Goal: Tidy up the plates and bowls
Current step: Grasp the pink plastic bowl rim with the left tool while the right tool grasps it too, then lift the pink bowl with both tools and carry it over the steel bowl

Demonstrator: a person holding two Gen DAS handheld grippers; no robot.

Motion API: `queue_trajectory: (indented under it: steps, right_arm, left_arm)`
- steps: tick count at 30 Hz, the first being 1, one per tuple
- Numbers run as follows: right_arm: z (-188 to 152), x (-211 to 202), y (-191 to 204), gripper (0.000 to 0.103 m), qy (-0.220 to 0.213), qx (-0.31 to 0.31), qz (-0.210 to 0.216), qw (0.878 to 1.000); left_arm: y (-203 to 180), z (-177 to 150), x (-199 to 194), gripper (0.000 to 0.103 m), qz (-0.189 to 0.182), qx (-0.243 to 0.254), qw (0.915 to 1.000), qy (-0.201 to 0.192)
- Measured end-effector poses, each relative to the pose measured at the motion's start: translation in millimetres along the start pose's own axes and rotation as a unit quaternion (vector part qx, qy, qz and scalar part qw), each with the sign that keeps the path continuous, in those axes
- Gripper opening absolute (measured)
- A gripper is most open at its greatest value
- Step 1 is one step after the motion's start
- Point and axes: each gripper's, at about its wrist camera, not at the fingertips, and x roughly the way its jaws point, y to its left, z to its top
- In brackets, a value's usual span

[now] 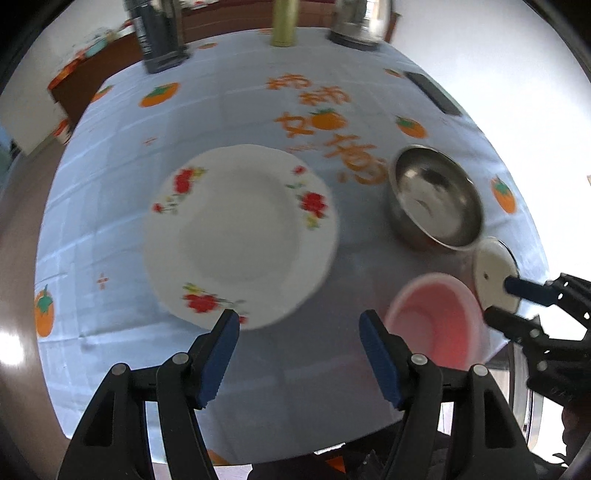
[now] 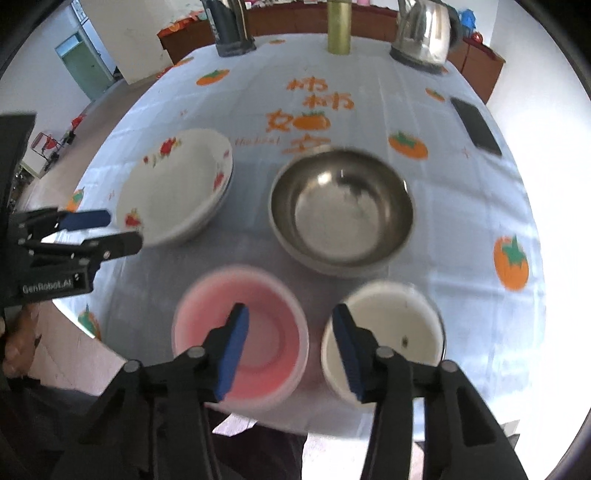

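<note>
A white floral plate (image 1: 240, 236) (image 2: 173, 184) lies on the persimmon-print tablecloth (image 1: 110, 206), and in the right wrist view it looks stacked on a second one. A steel bowl (image 1: 436, 199) (image 2: 340, 206) stands to its right. Nearer the table's front edge are a pink bowl (image 1: 436, 321) (image 2: 258, 332) and a small white bowl (image 1: 493, 269) (image 2: 395, 325). My left gripper (image 1: 299, 321) (image 2: 110, 229) hovers open over the plate's near rim, holding nothing. My right gripper (image 2: 290, 314) (image 1: 506, 299) is open above the gap between the pink and white bowls.
At the far edge of the table stand a steel kettle (image 2: 424, 33), a yellow-green bottle (image 2: 338, 26) and a dark container (image 2: 229, 26). A black phone (image 2: 476, 125) lies at the right edge. A person's hand (image 2: 14, 350) holds the left gripper.
</note>
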Motion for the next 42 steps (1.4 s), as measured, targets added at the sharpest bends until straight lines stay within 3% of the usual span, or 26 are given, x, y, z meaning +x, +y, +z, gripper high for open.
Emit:
queue_trajectory:
  steps: [4,14,23,24,28,33,42]
  right_arm:
    - [-24,1,-4,0.027,0.015,0.012,0.007,1.0]
    - [-49,13,-10,0.022,0.033,0.031,0.015,0.999]
    - [-46,25,-10,0.015,0.032,0.03,0.019,0.999]
    - [-46,26,-10,0.015,0.032,0.03,0.019,0.999]
    - [-45,26,-11,0.01,0.028,0.031,0.024,0.999]
    - [-44,26,-7,0.009,0.028,0.025,0.031,0.999]
    - [-38,21,-6,0.008,0.019,0.021,0.035,0.999]
  left_arm:
    - [-13,-4,3,0.069,-0.018,0.011,0.9998,0.006]
    - [-41,-11,17,0.068,-0.039,0.044,0.9977,0.034]
    - [-45,-12,36,0.048,-0.042,0.047,0.9961,0.061]
    - [-45,-12,38,0.036,-0.041,0.049,0.9959,0.064]
    - [-47,-14,43,0.015,-0.053,0.049,0.9942,0.08]
    - [-48,-13,43,0.008,-0.058,0.048,0.9938,0.082]
    - [-41,-11,37,0.007,-0.058,0.043,0.9946,0.076]
